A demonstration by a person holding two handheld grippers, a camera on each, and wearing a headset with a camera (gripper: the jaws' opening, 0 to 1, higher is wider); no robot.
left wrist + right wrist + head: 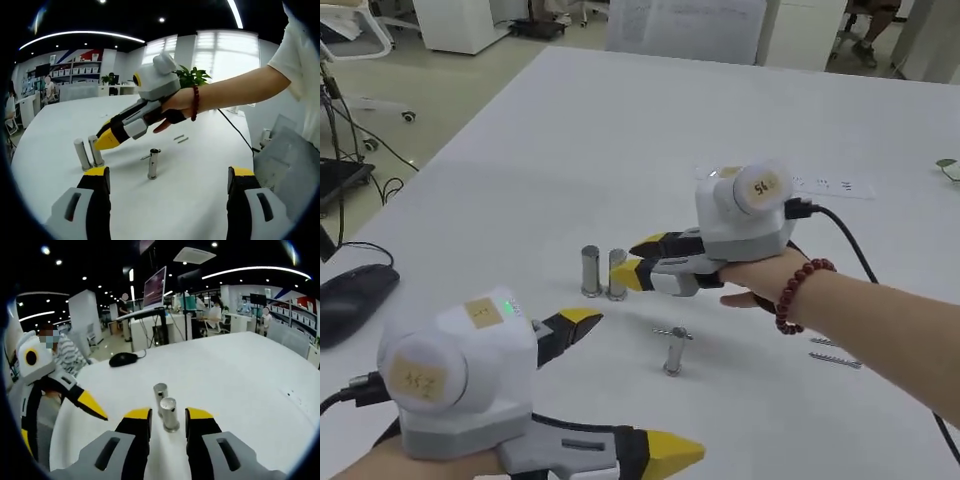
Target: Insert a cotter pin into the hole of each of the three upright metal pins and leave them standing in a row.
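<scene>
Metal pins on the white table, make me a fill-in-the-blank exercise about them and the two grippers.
1. The upright metal pins on the table number ____.
2. The pin standing apart has a ____ through its hole.
3. The right gripper has one pin of the pair ____ its open jaws.
4. The left gripper hangs with its jaws ____.
Missing words: three; cotter pin; between; open.

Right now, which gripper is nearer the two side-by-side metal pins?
Right. The right gripper has one metal pin right at its jaws; the left gripper sits back, clear of both.
</scene>
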